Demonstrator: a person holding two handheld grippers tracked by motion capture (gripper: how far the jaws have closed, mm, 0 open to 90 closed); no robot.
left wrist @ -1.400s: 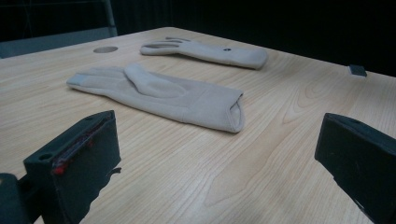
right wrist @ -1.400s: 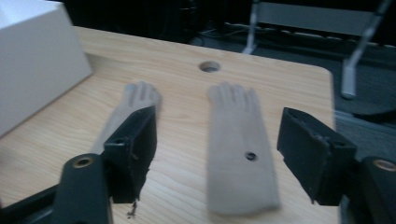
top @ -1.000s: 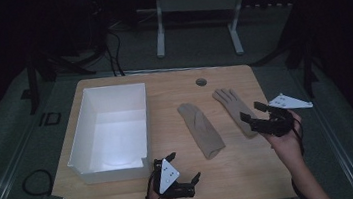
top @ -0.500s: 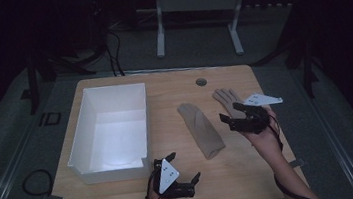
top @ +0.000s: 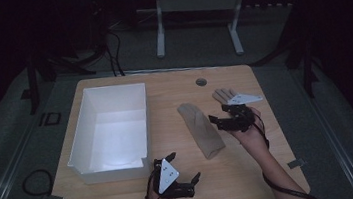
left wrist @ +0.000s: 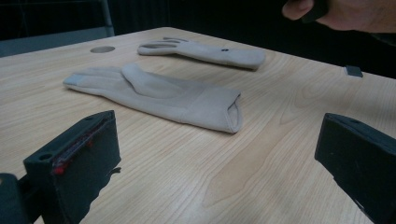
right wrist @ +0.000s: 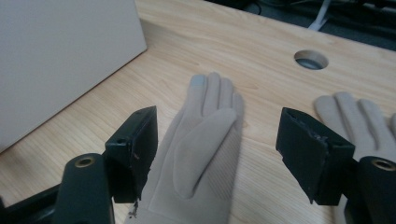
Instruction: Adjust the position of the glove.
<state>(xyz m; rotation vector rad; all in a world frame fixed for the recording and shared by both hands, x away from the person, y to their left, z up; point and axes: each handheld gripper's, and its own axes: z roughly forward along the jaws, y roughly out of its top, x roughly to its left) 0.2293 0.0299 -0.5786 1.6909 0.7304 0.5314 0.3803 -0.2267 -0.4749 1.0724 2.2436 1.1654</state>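
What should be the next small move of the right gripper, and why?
Probably lower the right gripper onto the near glove and close. Its jaws stand open on both sides of that glove, which lies flat on the table and is not yet pinched. The white box stands open beside it, a likely place to put the glove.

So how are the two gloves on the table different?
The near glove lies beside the white box; the far glove lies nearer the table's right edge. The right gripper hovers open above the near glove and partly hides the far glove. Both are beige and lie flat.
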